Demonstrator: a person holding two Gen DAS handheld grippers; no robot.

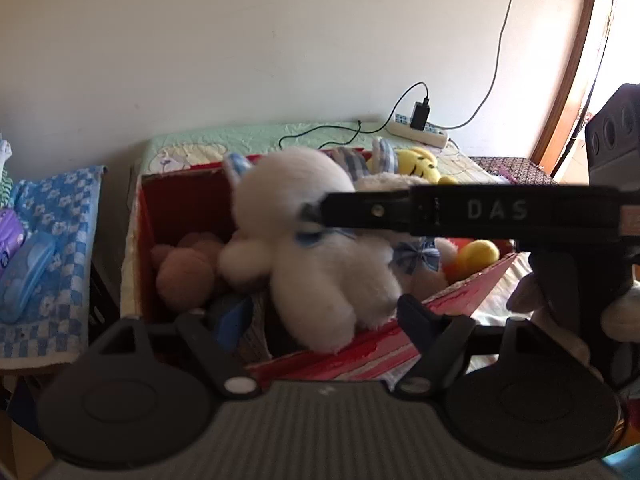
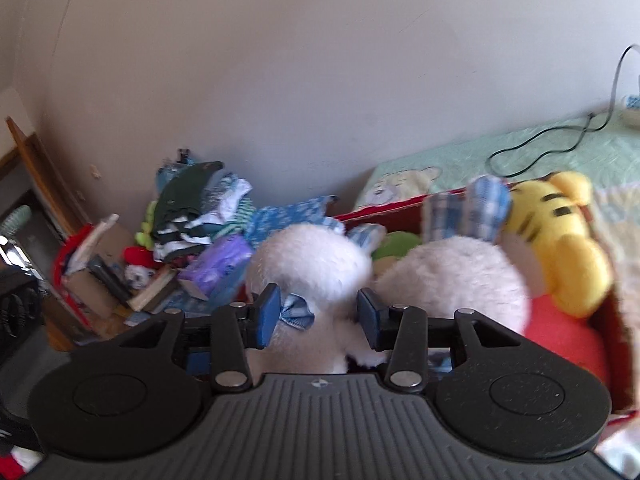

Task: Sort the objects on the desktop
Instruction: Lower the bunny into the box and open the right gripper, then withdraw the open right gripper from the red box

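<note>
A white plush rabbit (image 1: 316,264) with a blue bow hangs over a red cardboard box (image 1: 168,200) full of soft toys. My right gripper (image 2: 316,316) is shut on the white plush rabbit (image 2: 316,280); its black finger reaches in from the right in the left wrist view (image 1: 360,210). My left gripper (image 1: 320,320) is open and empty at the box's near wall, just below the rabbit. A second white plush (image 2: 456,280), a yellow tiger plush (image 2: 560,240) and a pink plush (image 1: 188,272) lie in the box.
The box stands on a green quilted surface (image 1: 248,140) with a power strip (image 1: 420,130) and cables at the wall. A blue patterned cloth (image 1: 52,240) with a blue case lies to the left. Piled clothes (image 2: 192,208), a purple pack (image 2: 220,268) and books lie beyond.
</note>
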